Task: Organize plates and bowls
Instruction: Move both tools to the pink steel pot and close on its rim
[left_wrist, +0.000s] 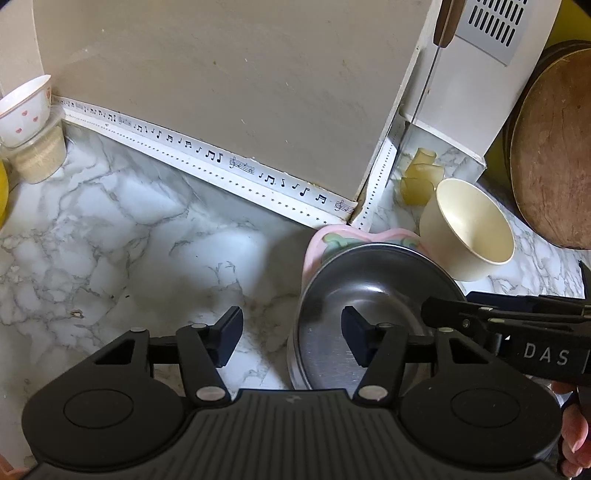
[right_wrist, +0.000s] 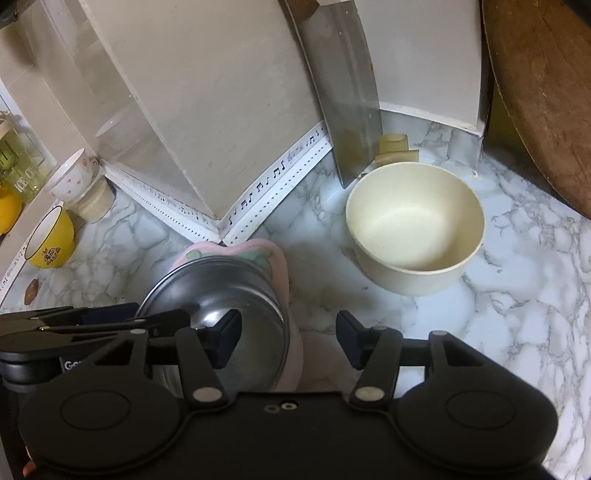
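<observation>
Both grippers at steel bowl (left_wrist: 365, 295), jaws apart.
Left gripper (left_wrist: 291, 338) straddling its left rim; right gripper (right_wrist: 288, 339) straddling right rim, no pad contact seen.

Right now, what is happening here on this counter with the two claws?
A person holds a claw in each hand over a marble counter, working on a steel bowl that sits on a pink plate. The left claw straddles the bowl's left rim and the right claw its right rim, one finger inside and one outside each. The jaws stand partly open, and no pad clearly presses the rim yet. A cream bowl waits empty to the right, untouched.
</observation>
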